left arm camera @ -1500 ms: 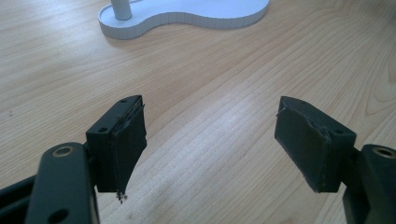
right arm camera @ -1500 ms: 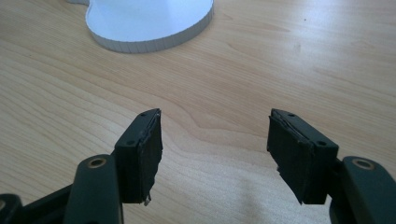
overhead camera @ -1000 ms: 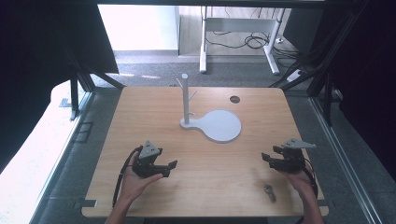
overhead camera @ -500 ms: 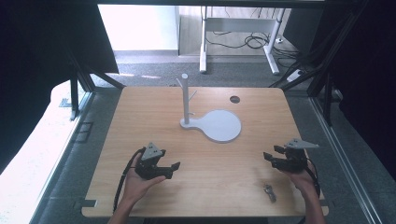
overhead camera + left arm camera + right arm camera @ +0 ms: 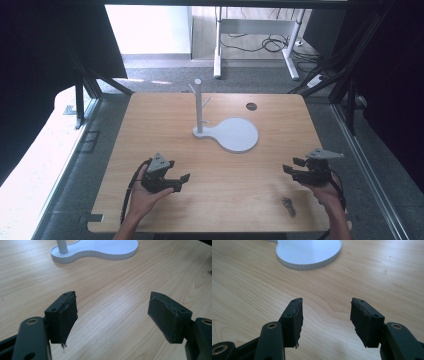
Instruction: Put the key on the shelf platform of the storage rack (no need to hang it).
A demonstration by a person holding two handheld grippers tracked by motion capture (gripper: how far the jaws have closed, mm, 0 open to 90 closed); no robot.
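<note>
While both grippers hover empty over the near part of the wooden table (image 5: pixel 165 117), the small dark object (image 5: pixel 288 205) lies at the near right edge, just beside the right gripper (image 5: pixel 296 169) — whose jaws have just been closing a little, yet stand apart with nothing between them. The left gripper (image 5: pixel 181 179) gapes wide, also empty. Farther off stands the white stand (image 5: pixel 235 135) with its upright post (image 5: pixel 198 102). The object is tiny and close to the edge — I judge a clumsy pinch could flick it off the table.
</note>
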